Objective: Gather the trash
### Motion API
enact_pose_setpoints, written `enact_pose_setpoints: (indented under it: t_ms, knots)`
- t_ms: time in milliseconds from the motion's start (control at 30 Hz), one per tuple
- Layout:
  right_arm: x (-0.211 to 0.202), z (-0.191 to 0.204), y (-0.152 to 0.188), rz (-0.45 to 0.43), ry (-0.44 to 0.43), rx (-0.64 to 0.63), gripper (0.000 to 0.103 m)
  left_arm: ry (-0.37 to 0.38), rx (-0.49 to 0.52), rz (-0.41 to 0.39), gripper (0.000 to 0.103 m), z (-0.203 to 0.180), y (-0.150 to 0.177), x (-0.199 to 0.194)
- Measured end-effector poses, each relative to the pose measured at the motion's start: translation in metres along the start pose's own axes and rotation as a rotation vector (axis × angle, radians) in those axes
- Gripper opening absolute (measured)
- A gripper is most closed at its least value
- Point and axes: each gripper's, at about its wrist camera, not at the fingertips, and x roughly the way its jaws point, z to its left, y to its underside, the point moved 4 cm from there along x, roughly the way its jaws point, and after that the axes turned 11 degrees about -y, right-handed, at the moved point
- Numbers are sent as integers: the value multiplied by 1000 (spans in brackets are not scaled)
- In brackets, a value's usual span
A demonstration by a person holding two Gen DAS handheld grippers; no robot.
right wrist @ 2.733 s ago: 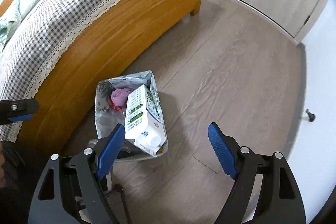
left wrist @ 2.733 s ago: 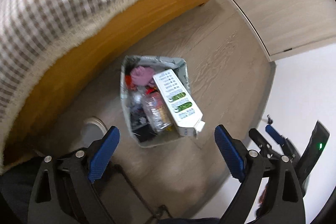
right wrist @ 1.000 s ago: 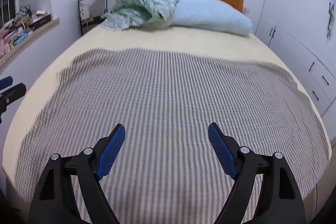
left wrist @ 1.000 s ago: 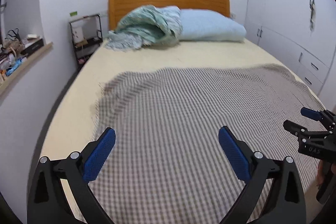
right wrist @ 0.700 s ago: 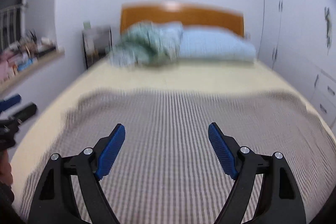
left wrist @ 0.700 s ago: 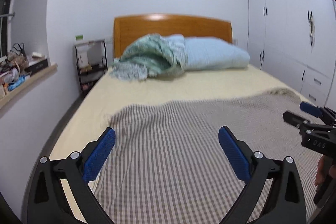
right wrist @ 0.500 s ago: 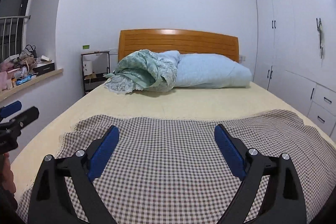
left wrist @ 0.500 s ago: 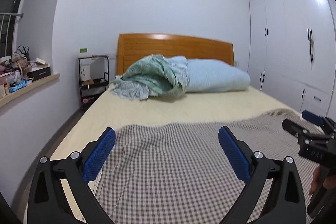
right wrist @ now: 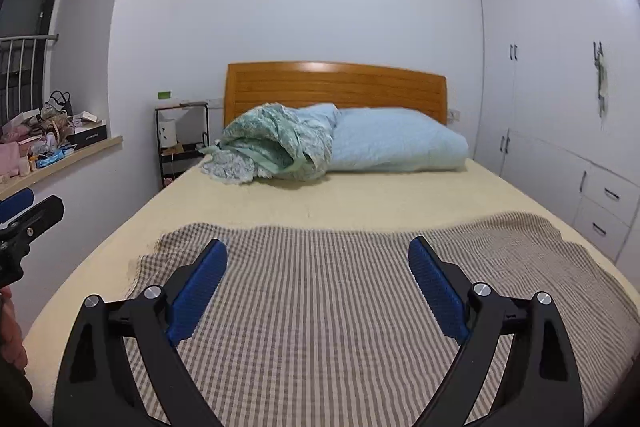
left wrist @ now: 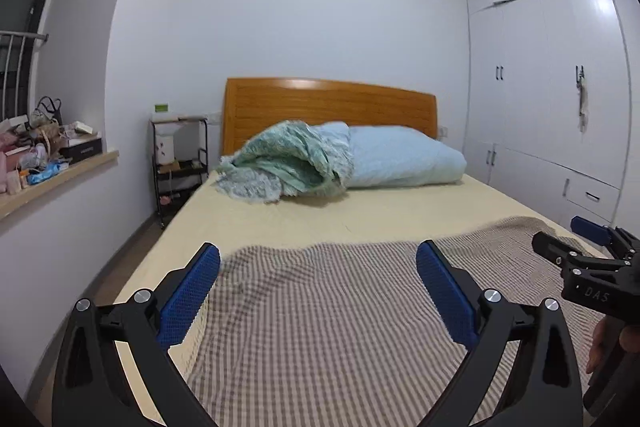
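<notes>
Left gripper (left wrist: pixel 318 267): jaws wide apart, nothing between the blue pads. Right gripper (right wrist: pixel 318 263): likewise spread wide and empty; also seen in the left view at 3 o'clock.

Both point over the foot of the bed (right wrist: pixel 360 199). Checked blanket (right wrist: pixel 340 307) lies directly under both, its far edge wavy. Bare yellow sheet runs on toward 12 o'clock, up to the green quilt (right wrist: pixel 276 147) and blue pillow (right wrist: pixel 396 143) against the wooden headboard (right wrist: pixel 336 83).

Open room: a floor strip along the bed's edge at 9 o'clock, below the cluttered windowsill (left wrist: pixel 44 155); black shelf unit (left wrist: pixel 180 163) at 11 o'clock. White wardrobe (right wrist: pixel 560 87) closes the 3 o'clock side.

No trash or trash container visible in either view. Windowsill items too small to identify. A hand (left wrist: pixel 612 343) is cut off at the left view's edge.
</notes>
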Motion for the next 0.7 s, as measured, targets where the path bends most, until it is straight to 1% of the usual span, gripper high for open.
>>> enact_pose_setpoints:
  t_ms: [100, 267, 333, 433, 567, 700]
  knots:
    - [-31, 5, 3, 11, -5, 7, 88, 12, -19, 2, 95, 1, -2, -30]
    - [-91, 18, 14, -31, 2, -33, 88, 26, -30, 12, 95, 2, 2, -89]
    - [-114, 22, 21, -38, 6, -41, 88, 13, -34, -7, 95, 6, 5, -117]
    - [-143, 25, 31, -42, 9, -39, 88, 22, -53, -29, 95, 12, 9, -156]
    - [-180, 30, 44, -46, -5, -17, 88, 17, -38, -65, 95, 18, 14, -203]
    - [-203, 40, 58, -34, 3, -36, 88, 3, -16, -91, 95, 22, 25, -244]
